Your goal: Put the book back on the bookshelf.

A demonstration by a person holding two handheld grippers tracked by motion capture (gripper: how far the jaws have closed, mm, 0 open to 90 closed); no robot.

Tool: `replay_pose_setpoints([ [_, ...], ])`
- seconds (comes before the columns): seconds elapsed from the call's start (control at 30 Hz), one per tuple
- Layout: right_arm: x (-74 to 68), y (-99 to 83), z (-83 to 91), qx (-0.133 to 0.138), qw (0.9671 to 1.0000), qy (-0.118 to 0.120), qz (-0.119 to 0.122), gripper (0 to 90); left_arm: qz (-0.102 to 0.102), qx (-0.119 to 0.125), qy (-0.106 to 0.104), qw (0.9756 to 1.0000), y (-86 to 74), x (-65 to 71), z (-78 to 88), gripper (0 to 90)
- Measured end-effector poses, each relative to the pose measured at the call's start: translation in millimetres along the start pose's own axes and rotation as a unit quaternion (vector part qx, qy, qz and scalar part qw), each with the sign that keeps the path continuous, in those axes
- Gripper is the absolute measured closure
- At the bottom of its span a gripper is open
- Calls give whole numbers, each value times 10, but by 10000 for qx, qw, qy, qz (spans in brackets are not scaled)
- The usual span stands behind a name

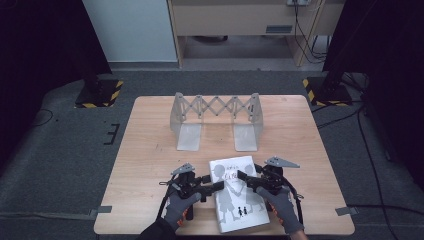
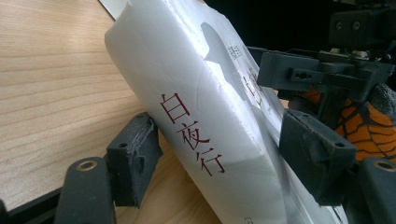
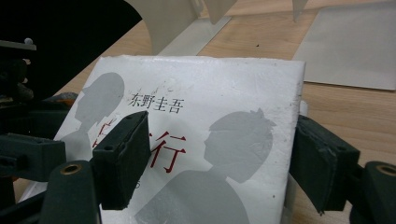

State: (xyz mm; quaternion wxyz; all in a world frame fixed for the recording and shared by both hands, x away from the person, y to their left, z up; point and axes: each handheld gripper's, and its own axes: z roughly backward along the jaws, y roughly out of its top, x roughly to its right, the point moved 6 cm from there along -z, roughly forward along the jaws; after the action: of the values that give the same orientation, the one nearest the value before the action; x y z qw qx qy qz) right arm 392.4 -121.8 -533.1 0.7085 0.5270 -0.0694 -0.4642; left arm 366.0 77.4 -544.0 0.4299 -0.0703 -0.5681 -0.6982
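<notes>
Your left gripper (image 1: 218, 187) sits at the spine edge of the white book (image 1: 238, 192). Its jaws straddle the spine, one pad (image 2: 134, 156) under the book against the table (image 1: 150, 150), the other above the cover. The lower pad appears just clear of the book; whether the upper pad presses the cover cannot be told. The spine is tilted up off the wood on this side.

Your right gripper (image 1: 243, 177) comes in from the opposite side, over the cover. Its jaws stand apart: one pad (image 3: 122, 158) rests over the cover, the other (image 3: 322, 161) is just beside the page edge, with a small gap showing.

The book lies between your two tools, near the table's front edge. A grey folding bookstand (image 1: 216, 120) stands well beyond both tools, past the far end of the book.
</notes>
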Motion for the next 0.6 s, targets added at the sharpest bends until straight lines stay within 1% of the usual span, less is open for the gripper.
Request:
replay_pose_setpoints([
  [0.07,-19,12,8,-4,10000,2,31,257,-12,-32,-10,10000,3,5,-2,285],
  [0.1,-29,20,14,-9,10000,-10,45,258,-18,-45,-75,10000,8,21,-14,284],
  [0.13,-29,20,14,-9,10000,-10,45,258,-18,-45,-75,10000,8,21,-14,282],
  [0.17,-58,33,14,-32,9999,120,78,262,-20,-75,-169,9998,-1,62,-44,278],
  [0.2,-81,41,10,-39,9998,197,79,263,-20,-75,-169,9998,-1,62,-44,263],
  [0.23,-81,41,10,-39,9998,197,79,263,-90,-105,-103,9999,-9,79,-55,263],
  [0.27,-104,50,-8,-72,9997,177,141,263,-109,-144,-21,9998,-12,83,-58,238],
  [0.3,-111,50,-15,-87,9997,178,139,263,-61,-183,11,9998,-17,69,-60,235],
  [0.37,-112,50,-24,-99,9997,155,177,263,-45,-192,49,9998,-19,64,-65,225],
  [0.4,-130,58,-33,-111,9996,98,224,263,-38,-191,114,9997,-14,59,-74,219],
  [0.5,-153,86,-33,-21,9994,30,343,266,-101,-141,136,9998,21,56,-65,217],
  [0.53,-155,98,-28,21,9994,33,347,273,-101,-141,136,9998,21,56,-65,218],
  [0.57,-155,110,-25,79,9995,57,291,285,-108,-121,110,9998,36,60,-66,224],
  [0.6,-157,121,-25,122,9996,106,247,291,-63,-92,25,9999,48,68,-76,234],
])
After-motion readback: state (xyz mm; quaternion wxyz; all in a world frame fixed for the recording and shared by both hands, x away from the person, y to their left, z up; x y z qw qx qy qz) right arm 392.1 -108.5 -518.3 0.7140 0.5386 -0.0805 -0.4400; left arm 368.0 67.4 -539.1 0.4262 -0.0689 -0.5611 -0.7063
